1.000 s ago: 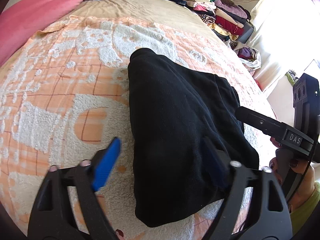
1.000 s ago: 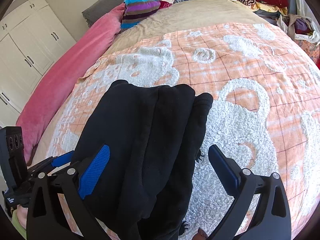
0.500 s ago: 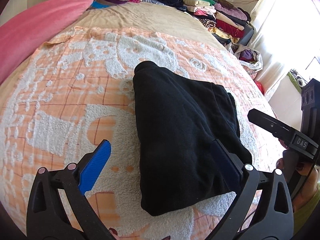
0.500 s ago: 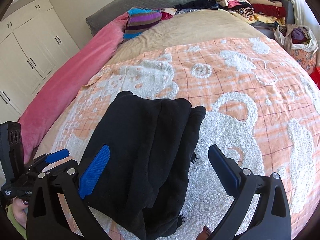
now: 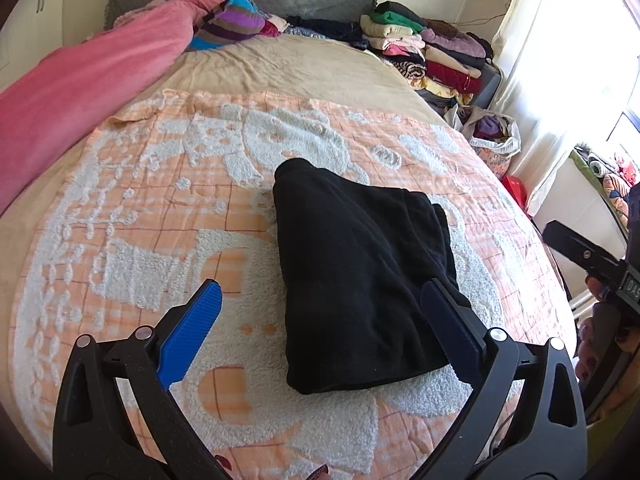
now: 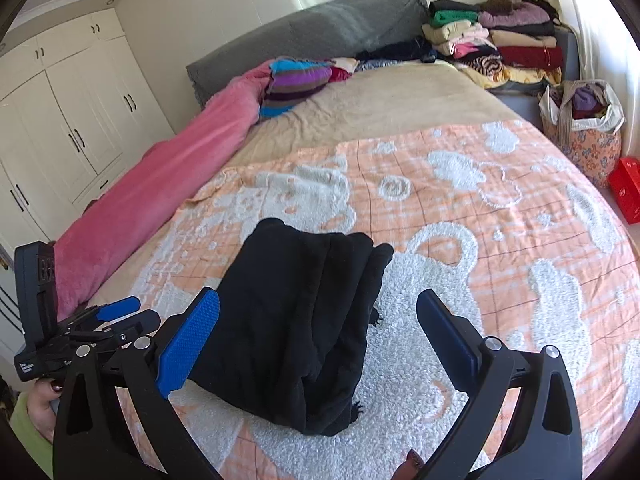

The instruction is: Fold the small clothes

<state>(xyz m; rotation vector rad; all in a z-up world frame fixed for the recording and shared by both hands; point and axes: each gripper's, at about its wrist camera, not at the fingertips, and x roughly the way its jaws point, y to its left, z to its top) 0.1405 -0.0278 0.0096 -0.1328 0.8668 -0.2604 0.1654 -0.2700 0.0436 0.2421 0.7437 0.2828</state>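
Your left hand-held gripper (image 5: 318, 312) and right hand-held gripper (image 6: 318, 332) are both spread wide and empty, the left having just opened, because the black garment (image 5: 360, 264) lies folded mid-blanket (image 5: 132, 216) on the bed, looking finished.

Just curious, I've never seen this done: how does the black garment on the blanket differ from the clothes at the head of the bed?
The black garment lies alone, one folded bundle on the orange blanket; the stacked clothes form piles, many pieces high. It is plain black; the stacks are green, cream, pink, red and purple. Both look folded.
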